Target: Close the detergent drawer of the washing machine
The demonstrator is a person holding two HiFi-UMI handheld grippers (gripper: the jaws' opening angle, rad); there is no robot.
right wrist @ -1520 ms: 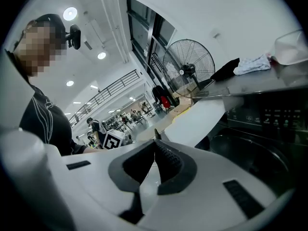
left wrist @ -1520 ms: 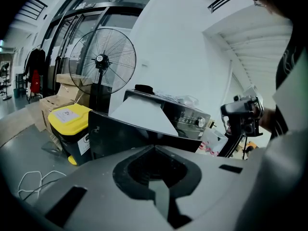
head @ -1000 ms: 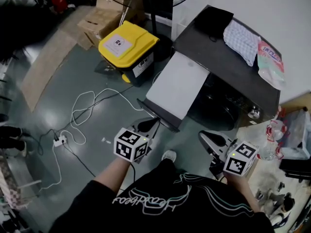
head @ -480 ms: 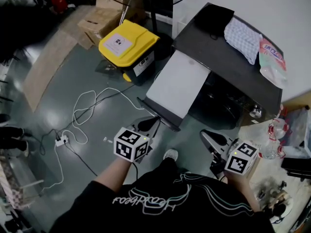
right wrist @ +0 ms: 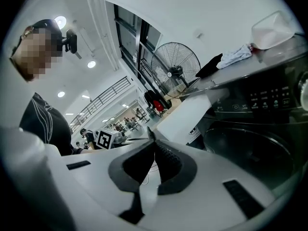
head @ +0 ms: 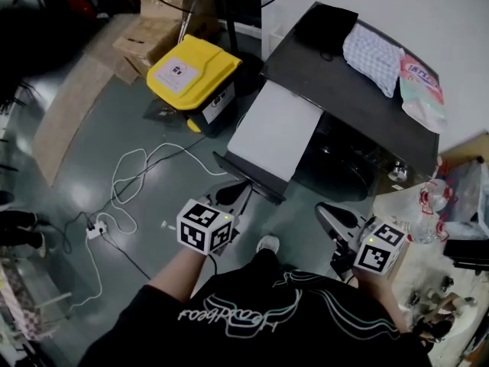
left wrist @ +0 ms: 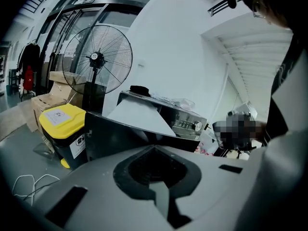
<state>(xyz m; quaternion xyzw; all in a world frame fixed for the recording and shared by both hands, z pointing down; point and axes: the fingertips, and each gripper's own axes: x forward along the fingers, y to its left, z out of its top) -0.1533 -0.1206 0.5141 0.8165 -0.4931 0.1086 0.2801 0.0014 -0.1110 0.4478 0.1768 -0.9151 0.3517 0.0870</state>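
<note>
Left tool (head: 232, 195) and right tool (head: 337, 222) are held closed and empty. The detergent drawer (head: 275, 132) is seen pulled out of the washing machine (head: 359, 102), its front near the left tool. No closing is judged done; the push remains.

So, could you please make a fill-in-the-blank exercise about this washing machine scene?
The white detergent drawer of the dark washing machine is pulled ___. The plastic bin on the floor has a ___ lid. The checked cloth lies on ___ of the machine. The left gripper and right gripper hold ___.
Missing words: out; yellow; top; nothing.
</note>
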